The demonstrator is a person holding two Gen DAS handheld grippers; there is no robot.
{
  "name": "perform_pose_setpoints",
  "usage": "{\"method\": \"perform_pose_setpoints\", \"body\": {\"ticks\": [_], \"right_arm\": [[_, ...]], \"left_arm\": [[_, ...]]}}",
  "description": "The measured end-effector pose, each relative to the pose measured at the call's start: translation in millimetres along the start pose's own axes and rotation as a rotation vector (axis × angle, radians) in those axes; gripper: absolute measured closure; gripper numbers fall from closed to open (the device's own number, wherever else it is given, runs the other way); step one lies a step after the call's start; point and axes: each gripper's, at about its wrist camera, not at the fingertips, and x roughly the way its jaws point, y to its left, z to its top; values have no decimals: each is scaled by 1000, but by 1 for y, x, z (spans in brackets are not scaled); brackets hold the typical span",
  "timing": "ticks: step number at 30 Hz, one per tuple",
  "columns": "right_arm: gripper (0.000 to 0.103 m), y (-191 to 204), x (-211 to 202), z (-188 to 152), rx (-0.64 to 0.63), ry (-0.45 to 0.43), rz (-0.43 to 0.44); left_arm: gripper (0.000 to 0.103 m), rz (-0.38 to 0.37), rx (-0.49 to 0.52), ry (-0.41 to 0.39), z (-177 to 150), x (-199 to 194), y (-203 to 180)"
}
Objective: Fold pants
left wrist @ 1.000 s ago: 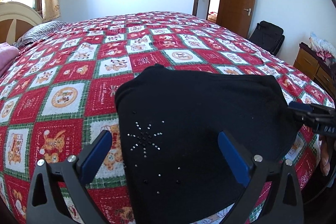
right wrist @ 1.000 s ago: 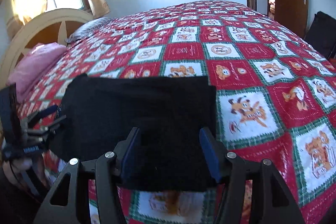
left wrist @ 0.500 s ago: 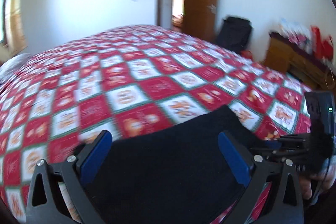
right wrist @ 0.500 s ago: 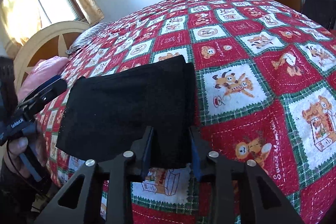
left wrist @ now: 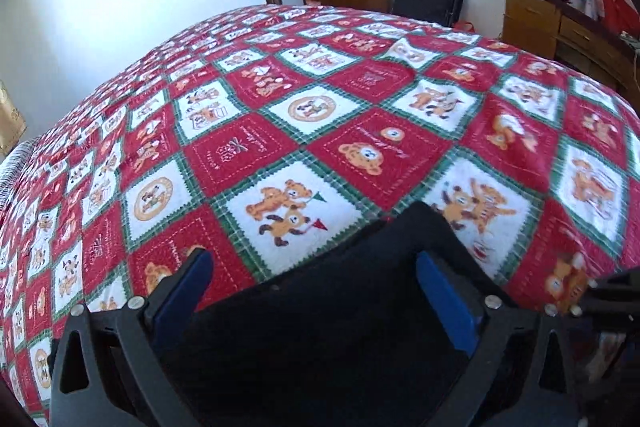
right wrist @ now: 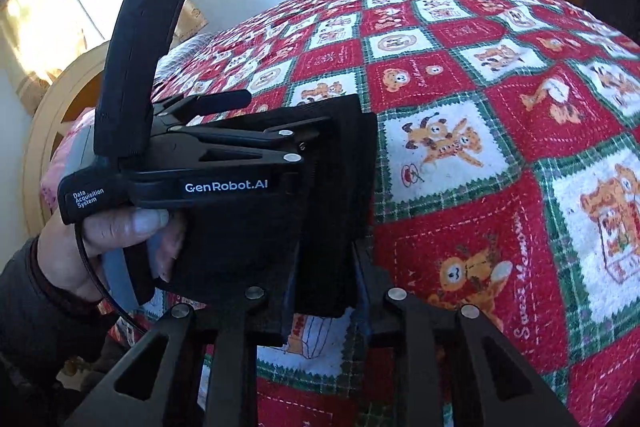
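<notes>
Right claw (right wrist: 324,291) has just closed on folded black pants (right wrist: 332,187) (left claw (left wrist: 312,291) wide above them).

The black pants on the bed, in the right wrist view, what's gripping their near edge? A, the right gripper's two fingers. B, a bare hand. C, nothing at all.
A: the right gripper has its fingers closed against the folded black pants at their near edge.
</notes>
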Motion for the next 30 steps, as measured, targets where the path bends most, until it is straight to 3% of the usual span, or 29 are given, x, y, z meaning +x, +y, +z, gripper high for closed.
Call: {"method": "perform_pose_setpoints", "body": {"ticks": [2,5,10,14,18,21,23,30], "right_arm": [[76,-3,-1,-1,15,-10,24],[67,-8,-2,-1,56,-26,49],[60,-9,-9,0,80,-70,61],[57,-11,-13,0,100,-96,48],[55,-11,-15,4,116,-123,29],[44,-12,-17,11,146,-151,16],[42,-14,-17,20,166,-166,1],[42,-20,15,39,216,-85,52]], "left_arm": [[0,-1,0,-23,-7,-14,3],[0,-14,-7,-76,-24,-43,15],[0,64,-41,-116,-63,-82,48],[0,127,-131,-134,-93,-99,82],[0,137,-229,-110,-116,-96,110],[0,140,-281,-82,-129,-86,121],[0,132,-306,-80,-135,-82,127],[0,91,-363,-85,-142,-75,137]]}}
